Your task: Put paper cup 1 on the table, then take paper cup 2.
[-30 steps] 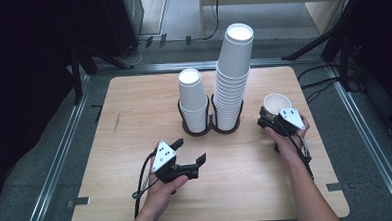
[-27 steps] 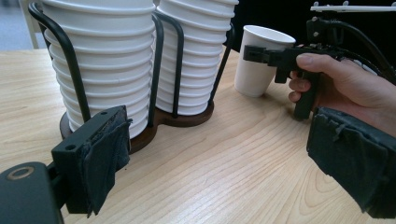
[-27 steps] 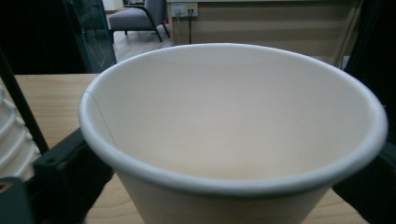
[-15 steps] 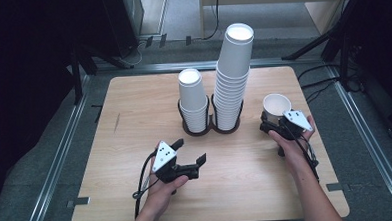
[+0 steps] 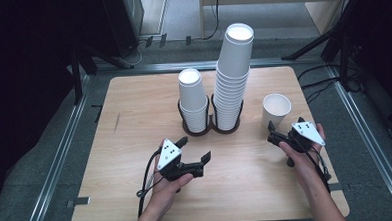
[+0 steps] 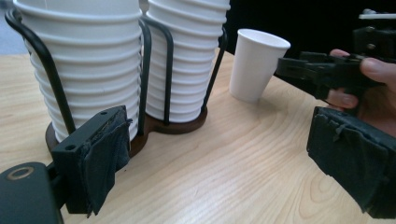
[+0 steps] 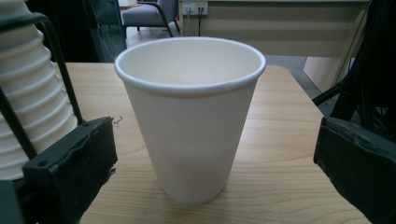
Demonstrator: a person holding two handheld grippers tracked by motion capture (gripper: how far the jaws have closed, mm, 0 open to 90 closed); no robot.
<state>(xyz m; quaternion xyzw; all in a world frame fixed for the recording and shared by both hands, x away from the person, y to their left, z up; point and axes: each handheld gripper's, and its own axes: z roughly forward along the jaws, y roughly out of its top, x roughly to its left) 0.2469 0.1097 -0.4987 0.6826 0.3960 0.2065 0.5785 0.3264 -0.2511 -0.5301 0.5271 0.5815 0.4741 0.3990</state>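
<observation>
A single white paper cup point(image 5: 276, 108) stands upright on the wooden table point(image 5: 133, 103), right of the two stacks. My right gripper point(image 5: 279, 141) sits just in front of it, open, its jaws having just been opening. In the right gripper view the cup point(image 7: 191, 121) rises between the pads point(image 7: 74, 163) with a gap on each side, untouched. My left gripper point(image 5: 194, 148) hovers open and empty in front of the stacks. In the left gripper view the cup point(image 6: 254, 65) and the right gripper point(image 6: 322, 70) show at the upper right.
A short cup stack point(image 5: 192, 98) and a tall cup stack point(image 5: 232, 79) stand in a black wire holder point(image 5: 210, 127) at mid-table. Bare wood lies at the left and along the front edge. Metal rails point(image 5: 60, 146) and dark stands surround the table.
The right gripper let go of the single cup and drew back toward the front right. The cup stays standing. The left gripper has not moved.
</observation>
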